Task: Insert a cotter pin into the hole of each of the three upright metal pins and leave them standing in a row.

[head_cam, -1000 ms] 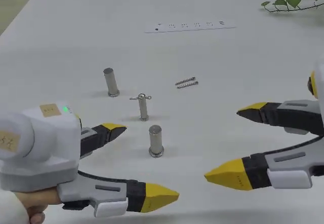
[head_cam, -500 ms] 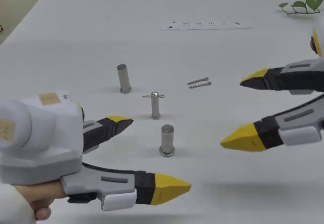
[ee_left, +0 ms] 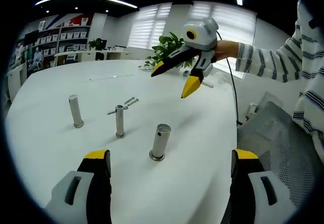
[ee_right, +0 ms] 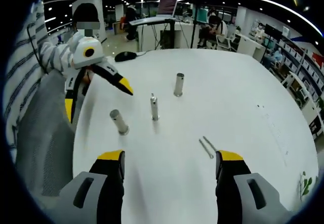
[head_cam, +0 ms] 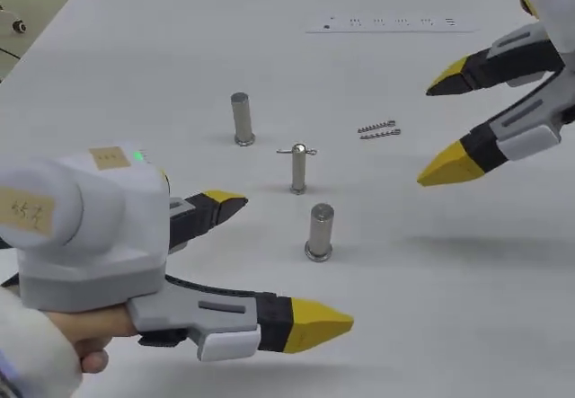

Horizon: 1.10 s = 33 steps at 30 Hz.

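Three upright metal pins stand on the white table: a far one [head_cam: 241, 118], a middle one [head_cam: 299, 169] with a cotter pin through its top, and a near one [head_cam: 319, 232]. Two loose cotter pins [head_cam: 378, 130] lie side by side to the right of the row. My left gripper [head_cam: 274, 263] hovers open at the near left, with the near pin [ee_left: 160, 142] just ahead of its jaws. My right gripper [head_cam: 436, 128] is open and held above the table to the right of the loose cotter pins [ee_right: 207, 147]. Both grippers hold nothing.
A paper strip [head_cam: 391, 25] with printed marks lies at the far side of the table. The table's left edge runs past a cable [head_cam: 13, 28]. A potted plant [ee_left: 167, 44] stands beyond the right gripper, and a mesh chair [ee_left: 283, 148] stands beside the table.
My right gripper has risen and moved away from me, from beside the near pin to level with the loose cotter pins. The head camera has shifted. The left gripper has barely moved.
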Each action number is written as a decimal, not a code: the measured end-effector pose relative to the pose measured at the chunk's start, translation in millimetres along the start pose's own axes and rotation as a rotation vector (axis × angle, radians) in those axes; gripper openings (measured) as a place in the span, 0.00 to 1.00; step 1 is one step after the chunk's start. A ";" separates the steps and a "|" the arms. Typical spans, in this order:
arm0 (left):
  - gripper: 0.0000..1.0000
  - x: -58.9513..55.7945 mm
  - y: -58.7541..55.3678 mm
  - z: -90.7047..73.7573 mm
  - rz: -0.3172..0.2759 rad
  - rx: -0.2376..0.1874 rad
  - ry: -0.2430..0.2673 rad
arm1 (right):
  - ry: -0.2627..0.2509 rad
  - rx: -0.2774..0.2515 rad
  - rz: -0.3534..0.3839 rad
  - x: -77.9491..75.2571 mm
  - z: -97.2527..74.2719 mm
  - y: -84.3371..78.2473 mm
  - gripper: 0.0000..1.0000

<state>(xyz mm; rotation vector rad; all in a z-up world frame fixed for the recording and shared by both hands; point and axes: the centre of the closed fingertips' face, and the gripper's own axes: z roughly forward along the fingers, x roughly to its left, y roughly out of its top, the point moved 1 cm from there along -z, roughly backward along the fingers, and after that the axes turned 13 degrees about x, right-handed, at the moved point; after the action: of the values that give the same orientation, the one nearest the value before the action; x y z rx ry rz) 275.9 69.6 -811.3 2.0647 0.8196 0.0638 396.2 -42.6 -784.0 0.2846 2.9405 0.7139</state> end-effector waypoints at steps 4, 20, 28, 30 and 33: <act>0.99 0.9 -2.8 0.9 -0.001 0.011 0.003 | 0.022 0.027 -0.007 -17.1 15.8 -2.7 0.70; 0.99 5.3 -4.2 -0.2 0.004 0.016 0.022 | 0.085 0.152 -0.053 -48.5 57.2 -24.2 0.36; 0.99 5.6 -7.0 -1.9 0.003 0.027 0.030 | 0.077 0.212 -0.072 -47.1 64.1 -31.8 0.31; 0.99 6.1 -8.0 -2.6 0.003 0.029 0.033 | 0.071 0.210 -0.066 -47.9 64.3 -30.9 0.31; 0.99 6.4 -9.5 -2.6 -0.002 0.031 0.034 | 0.068 0.208 -0.067 -47.3 65.1 -29.1 0.31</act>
<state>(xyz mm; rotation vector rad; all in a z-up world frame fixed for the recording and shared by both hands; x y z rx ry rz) 275.0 78.9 -818.6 2.0969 0.8490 0.0861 447.2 -48.8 -852.4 0.1803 3.0762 0.4176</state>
